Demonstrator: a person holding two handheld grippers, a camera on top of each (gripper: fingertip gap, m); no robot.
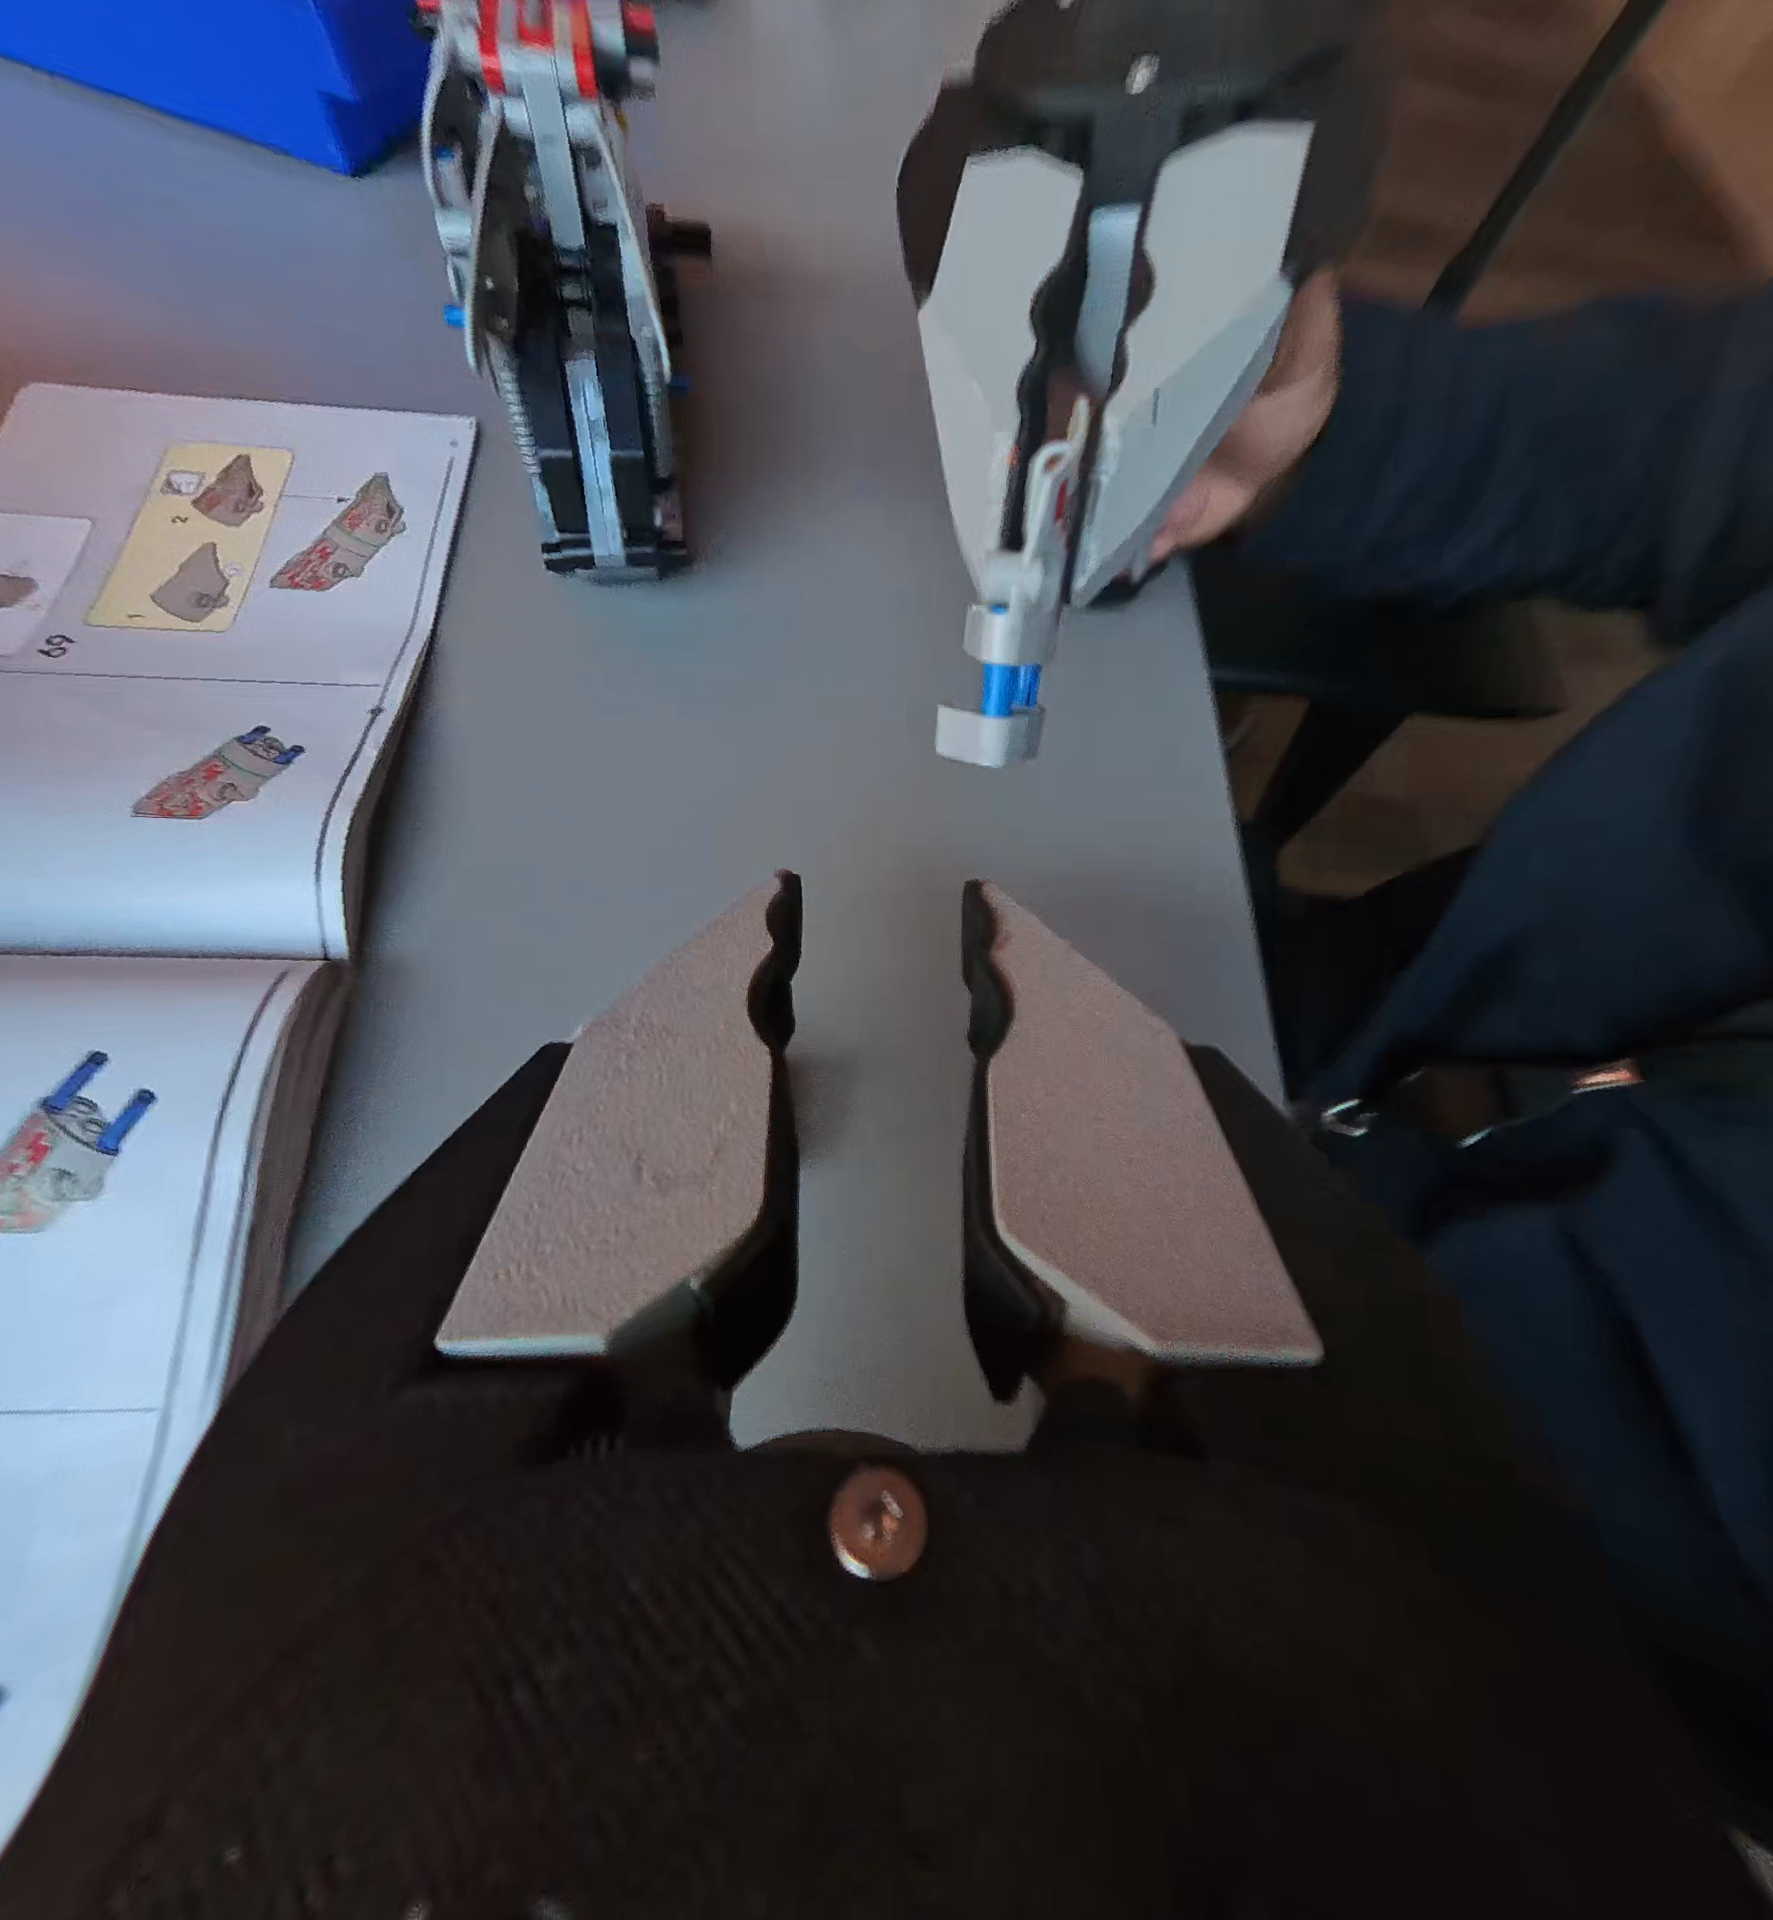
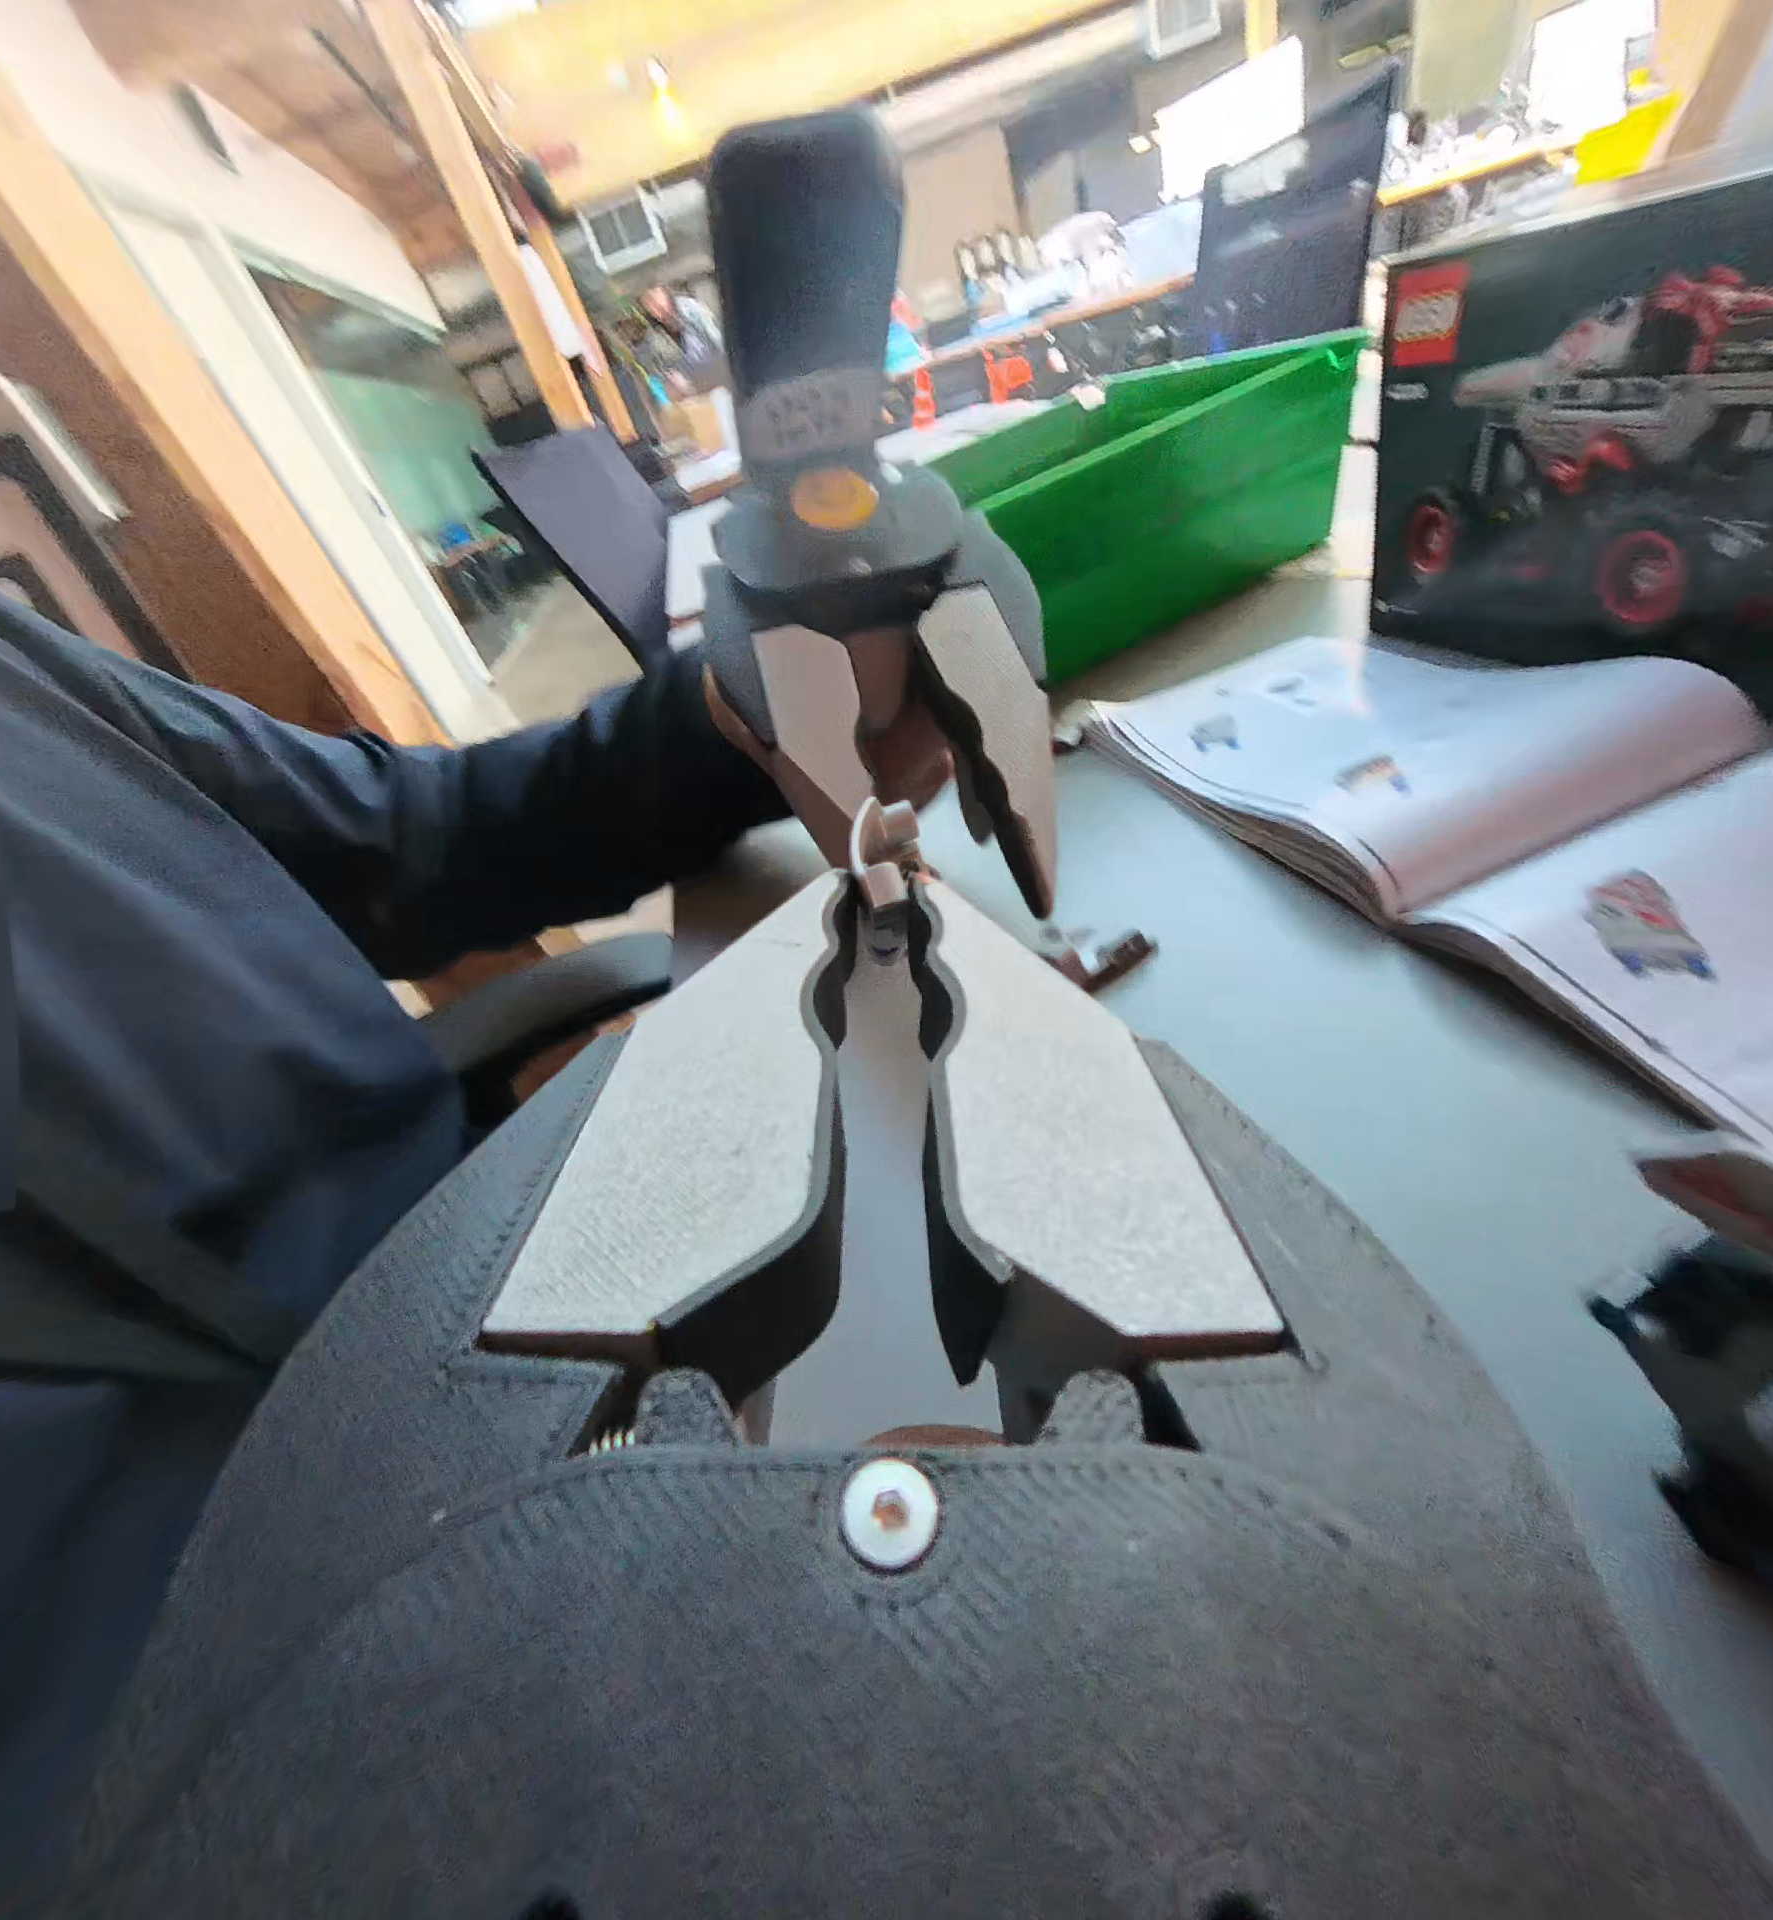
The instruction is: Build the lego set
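Above the grey table [image 1: 861, 727], the right gripper [image 1: 1043, 520] clamps its jaws on a small grey-and-blue lego piece [image 1: 1001, 665]. Opposite it, the left gripper [image 1: 882, 904] hangs with jaws apart, holding nothing. An open instruction booklet [image 1: 186, 665], the part-built model [image 1: 570, 312] and a printed, logo-bearing set box [image 2: 1609, 416] lie nearby.

1. My left gripper [image 1: 882, 935] hangs above the counter [image 1: 809, 675], jaws apart, nothing between them;
2. The open manual [image 1: 186, 675] lies on the counter to its left;
3. The partly built model [image 1: 570, 312] stands on the counter ahead, beyond the manual;
4. My right gripper [image 1: 1043, 520] is ahead to the right, its jaws closed on a small assembly [image 1: 1001, 665] held above the counter;
5. A bin [image 1: 238, 62] sits at the far left.
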